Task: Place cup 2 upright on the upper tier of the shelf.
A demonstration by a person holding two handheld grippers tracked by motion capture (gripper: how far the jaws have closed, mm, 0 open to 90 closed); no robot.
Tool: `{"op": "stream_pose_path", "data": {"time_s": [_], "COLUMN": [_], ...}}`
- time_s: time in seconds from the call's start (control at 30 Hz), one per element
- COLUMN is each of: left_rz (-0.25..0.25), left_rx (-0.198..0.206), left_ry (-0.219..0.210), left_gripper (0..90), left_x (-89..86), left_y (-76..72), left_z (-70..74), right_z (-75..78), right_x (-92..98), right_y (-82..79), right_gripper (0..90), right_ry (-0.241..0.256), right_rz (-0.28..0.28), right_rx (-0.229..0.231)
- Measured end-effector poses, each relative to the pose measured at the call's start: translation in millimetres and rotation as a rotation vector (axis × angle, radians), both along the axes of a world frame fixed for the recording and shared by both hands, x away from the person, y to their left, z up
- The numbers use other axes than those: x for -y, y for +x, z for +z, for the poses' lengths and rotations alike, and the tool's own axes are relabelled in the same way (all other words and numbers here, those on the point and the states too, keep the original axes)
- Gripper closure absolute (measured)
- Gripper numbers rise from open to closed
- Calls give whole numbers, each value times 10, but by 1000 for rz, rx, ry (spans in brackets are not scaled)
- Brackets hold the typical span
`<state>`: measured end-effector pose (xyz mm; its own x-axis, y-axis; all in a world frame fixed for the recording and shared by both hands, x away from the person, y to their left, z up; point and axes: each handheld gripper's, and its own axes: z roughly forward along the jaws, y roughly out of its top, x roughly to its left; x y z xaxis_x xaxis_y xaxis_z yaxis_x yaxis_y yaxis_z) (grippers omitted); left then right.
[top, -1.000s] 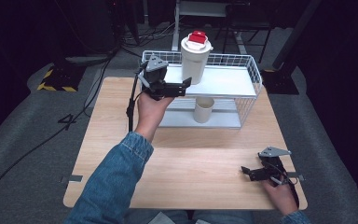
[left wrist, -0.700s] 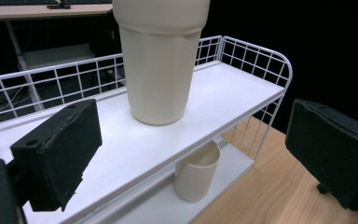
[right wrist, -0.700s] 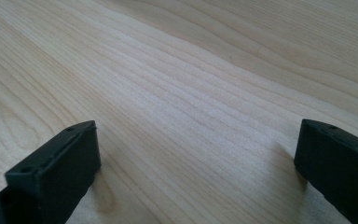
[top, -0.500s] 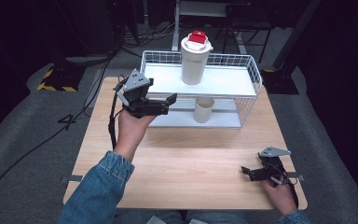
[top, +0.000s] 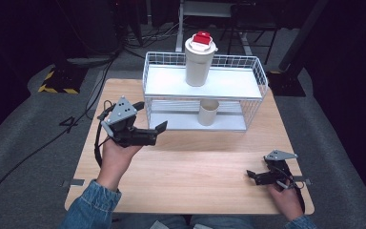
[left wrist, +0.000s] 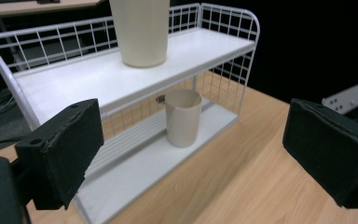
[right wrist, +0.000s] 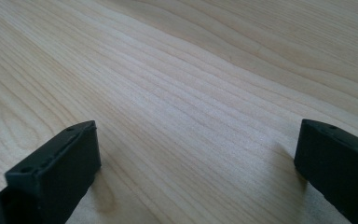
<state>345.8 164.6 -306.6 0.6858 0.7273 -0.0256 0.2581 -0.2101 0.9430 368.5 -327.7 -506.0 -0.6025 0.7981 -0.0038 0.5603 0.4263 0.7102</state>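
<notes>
My left gripper (top: 156, 130) fingers wide apart facing small cup (left wrist: 182, 116) mid-frame under rack (left wrist: 223, 44) shelf, right gripper (top: 253, 175) apart too; shelf edge could snag me.

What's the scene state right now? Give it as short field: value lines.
left gripper: open, empty, held above the table in front of the rack
right gripper: open, empty, low over the table's near right corner
rack: white wire, two shelves, at the table's far side
tall container: upright on the top shelf, red cap
cup: upright on the bottom shelf, open top
table: light wood
</notes>
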Motion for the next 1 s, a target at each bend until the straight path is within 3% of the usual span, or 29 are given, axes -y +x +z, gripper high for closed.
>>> {"op": "stream_pose_path", "data": {"time_s": [0.47, 0.53, 0.7, 0.8, 1.0], "left_rz": [-10, -15, 4, 28, 56], "left_rx": [-75, -68, -107, -116, -132], "left_ry": [3, -15, -24, -16, 59], "left_gripper": [61, 67, 68, 69, 77], "left_x": [-233, -282, -380, -435, -493], "left_y": [-237, -263, -289, -310, -357], "left_z": [-417, -467, -643, -727, -844], "right_z": [0, 0, 0, 0, 0], "right_x": [0, 0, 0, 0, 0], "right_y": [0, 0, 0, 0, 0], "right_gripper": [4, 4, 4, 4, 4], "right_ry": [0, 0, 0, 0, 0], "right_rz": [0, 0, 0, 0, 0], "right_rx": [0, 0, 0, 0, 0]}}
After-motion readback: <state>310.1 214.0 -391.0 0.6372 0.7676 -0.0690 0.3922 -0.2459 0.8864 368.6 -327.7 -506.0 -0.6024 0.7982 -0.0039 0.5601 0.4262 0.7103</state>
